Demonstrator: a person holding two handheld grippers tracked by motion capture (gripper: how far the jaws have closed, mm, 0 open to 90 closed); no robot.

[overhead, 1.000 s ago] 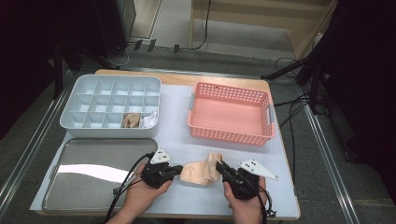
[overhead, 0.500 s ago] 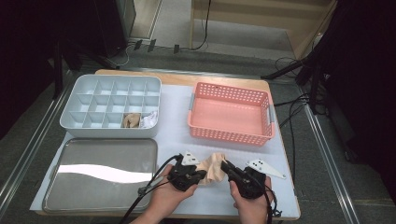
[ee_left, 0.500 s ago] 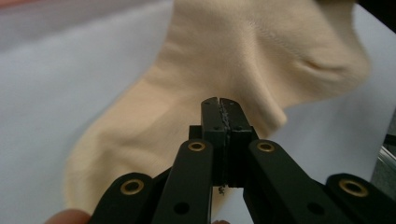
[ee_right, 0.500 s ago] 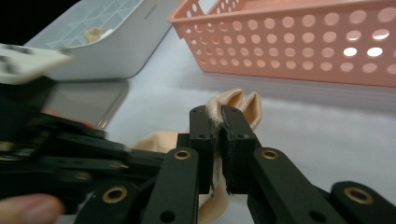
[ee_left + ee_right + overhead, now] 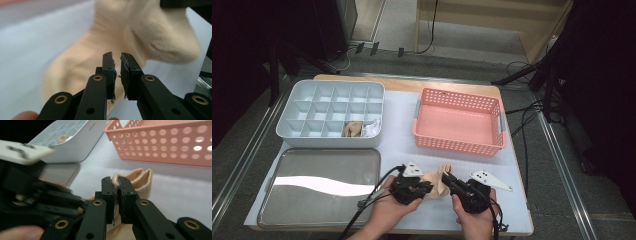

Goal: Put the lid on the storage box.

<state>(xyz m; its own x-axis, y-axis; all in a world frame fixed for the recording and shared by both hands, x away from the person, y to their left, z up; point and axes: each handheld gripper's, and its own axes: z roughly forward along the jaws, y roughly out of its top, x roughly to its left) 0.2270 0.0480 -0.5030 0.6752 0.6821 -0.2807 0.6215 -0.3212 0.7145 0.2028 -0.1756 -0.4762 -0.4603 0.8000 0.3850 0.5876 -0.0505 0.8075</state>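
Observation:
A beige sock lies bunched on the white table cover near the front edge, between my two grippers. My left gripper points right at it. In the left gripper view its jaws have just been opening and stand a narrow gap apart, with the sock just beyond the tips and nothing pressed between the pads. My right gripper points left. The right gripper view shows it shut on a fold of the sock, whose cuff stands up behind the tips.
A pale blue compartment box at the back left holds a beige item and a white item in its near cells. A pink basket stands at the back right. A metal tray lies at the front left.
My left hand has moved right toward the right gripper, and the sock between them has bunched up. The left jaws have parted slightly. The right hand has barely moved.

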